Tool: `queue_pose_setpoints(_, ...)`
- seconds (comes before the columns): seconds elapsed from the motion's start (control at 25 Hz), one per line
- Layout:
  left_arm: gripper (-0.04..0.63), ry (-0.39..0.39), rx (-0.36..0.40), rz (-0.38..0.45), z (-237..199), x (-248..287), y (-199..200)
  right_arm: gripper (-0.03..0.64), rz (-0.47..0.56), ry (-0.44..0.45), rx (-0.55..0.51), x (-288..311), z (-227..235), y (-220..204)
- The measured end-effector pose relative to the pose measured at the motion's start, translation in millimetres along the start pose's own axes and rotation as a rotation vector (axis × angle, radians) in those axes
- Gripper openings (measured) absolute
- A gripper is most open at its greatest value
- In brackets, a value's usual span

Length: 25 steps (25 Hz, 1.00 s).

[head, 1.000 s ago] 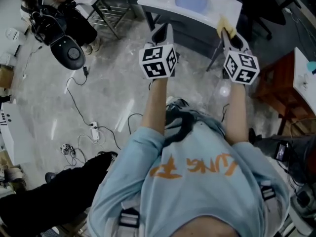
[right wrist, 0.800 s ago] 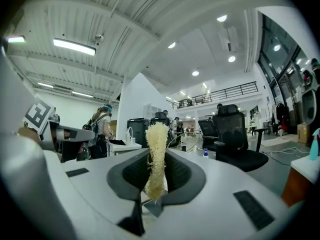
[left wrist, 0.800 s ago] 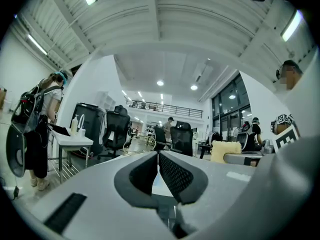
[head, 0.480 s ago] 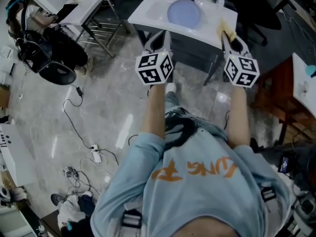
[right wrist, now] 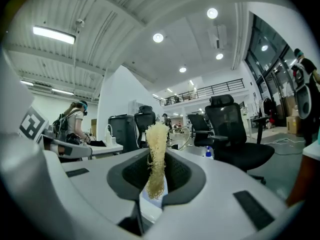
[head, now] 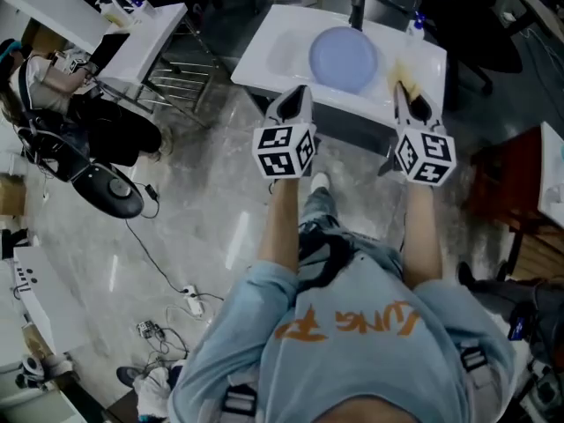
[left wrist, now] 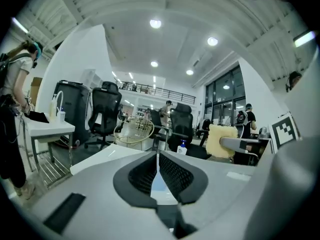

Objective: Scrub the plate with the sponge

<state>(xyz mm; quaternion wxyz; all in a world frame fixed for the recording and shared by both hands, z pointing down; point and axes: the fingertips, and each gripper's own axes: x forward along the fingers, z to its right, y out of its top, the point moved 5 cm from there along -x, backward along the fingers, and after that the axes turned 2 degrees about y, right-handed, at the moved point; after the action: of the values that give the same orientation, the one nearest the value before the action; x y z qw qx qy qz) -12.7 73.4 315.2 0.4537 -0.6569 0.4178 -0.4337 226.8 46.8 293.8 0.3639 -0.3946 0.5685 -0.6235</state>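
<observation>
A white worktop (head: 264,55) stands on a pale, glossy stone floor (head: 203,174). A round, pale-blue plate (head: 344,59) lies flat on the worktop, toward its right half. A small bottle with a blue top (head: 416,27) stands upright at the far right corner, near the plate but apart from it. A white power strip (head: 191,301) lies on the floor among thin dark cables.
</observation>
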Motion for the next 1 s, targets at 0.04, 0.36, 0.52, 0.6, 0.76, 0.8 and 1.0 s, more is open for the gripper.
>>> queue_pose_setpoints(0.04,0.002,-0.006,0.013,-0.021,-5,10,-2,0.048,-0.008,-0.002,0.010,10,1,-3)
queue_pose_setpoints(0.36,0.005,-0.066,0.056,-0.159,-56,100,-38,0.046,-0.169,-0.053,0.044,97,17,-66)
queue_pose_setpoints(0.52,0.005,-0.138,0.025,-0.220,-80,144,-41,0.046,-0.211,-0.071,0.019,140,13,-66)
queue_pose_setpoints(0.6,0.005,-0.148,0.031,-0.212,-89,160,-37,0.046,-0.222,-0.077,0.000,155,10,-63)
queue_pose_setpoints(0.76,0.005,-0.166,0.065,-0.197,-98,176,-35,0.046,-0.255,-0.110,-0.026,164,8,-63)
queue_pose_setpoints(0.8,0.005,-0.175,0.068,-0.207,-100,180,-37,0.046,-0.264,-0.119,-0.027,165,9,-64)
queue_pose_setpoints(1.0,0.005,-0.127,0.061,-0.219,-97,193,-48,0.046,-0.287,-0.139,-0.002,150,25,-78)
